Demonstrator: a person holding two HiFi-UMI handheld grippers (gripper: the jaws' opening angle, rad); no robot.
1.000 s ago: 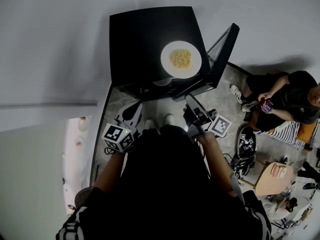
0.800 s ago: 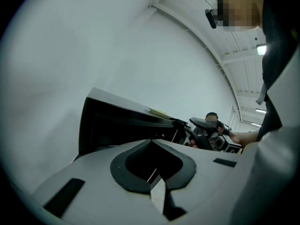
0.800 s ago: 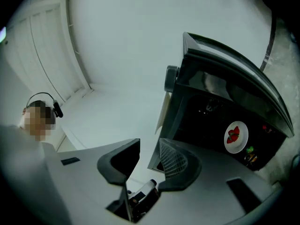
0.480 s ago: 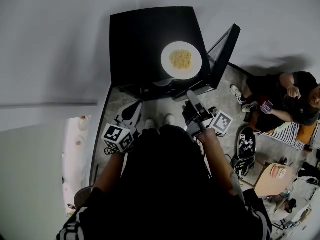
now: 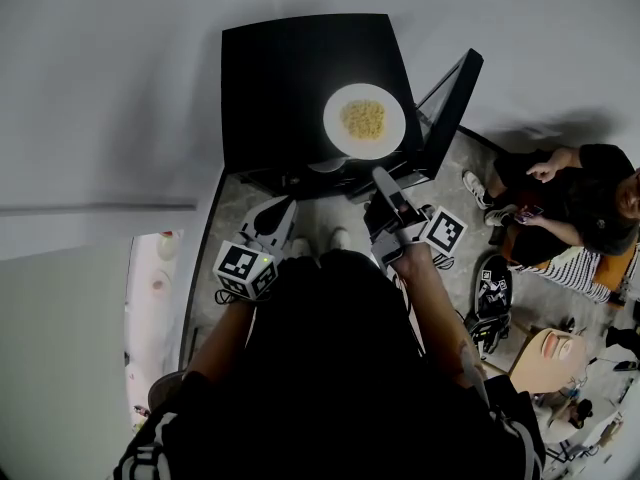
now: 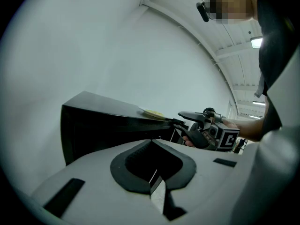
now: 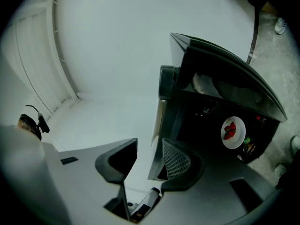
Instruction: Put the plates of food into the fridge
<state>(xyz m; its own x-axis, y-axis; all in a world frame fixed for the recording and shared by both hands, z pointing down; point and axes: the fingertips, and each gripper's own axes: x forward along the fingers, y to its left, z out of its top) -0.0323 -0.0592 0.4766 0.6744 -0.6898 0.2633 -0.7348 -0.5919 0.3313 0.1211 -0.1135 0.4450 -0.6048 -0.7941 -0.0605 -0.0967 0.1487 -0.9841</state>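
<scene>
Fingers [image 7: 174,162] of the right gripper [image 7: 149,146] are spread and have just been opening, with nothing pinched between them. Fingers [image 6: 125,172] of the left gripper [image 6: 151,141] are pressed together and empty.

Layout, all relative to the small black box-shaped fridge [image 5: 300,88]:
- Round white plate of yellow noodles [image 5: 364,120]: on the fridge top, close to the front edge, at the corner on the hinge side.
- Black fridge door [image 5: 447,103]: swung open.
- Round white plate of red strawberries [image 7: 233,132]: already inside the fridge.
- Right gripper: just in front of the fridge, near the noodle plate but not touching it. The left gripper view shows one finger above the other, the upper one about level with the fridge top.
- Left gripper: low, in front of the fridge on the side away from the door.

Judged step: reaching to take the noodle plate by its rim. One plate appears stowed and one is left to go.

Notes for doing it well:
- Bring the open fingers in level so the rim passes between them, one above and one below.
- Bite on bare rim only, clear of the noodles, and deep enough that the plate cannot tip.
- Keep the plate flat on the way down into the fridge.
- Set it apart from the strawberry plate
- Avoid nudging the open door
</scene>
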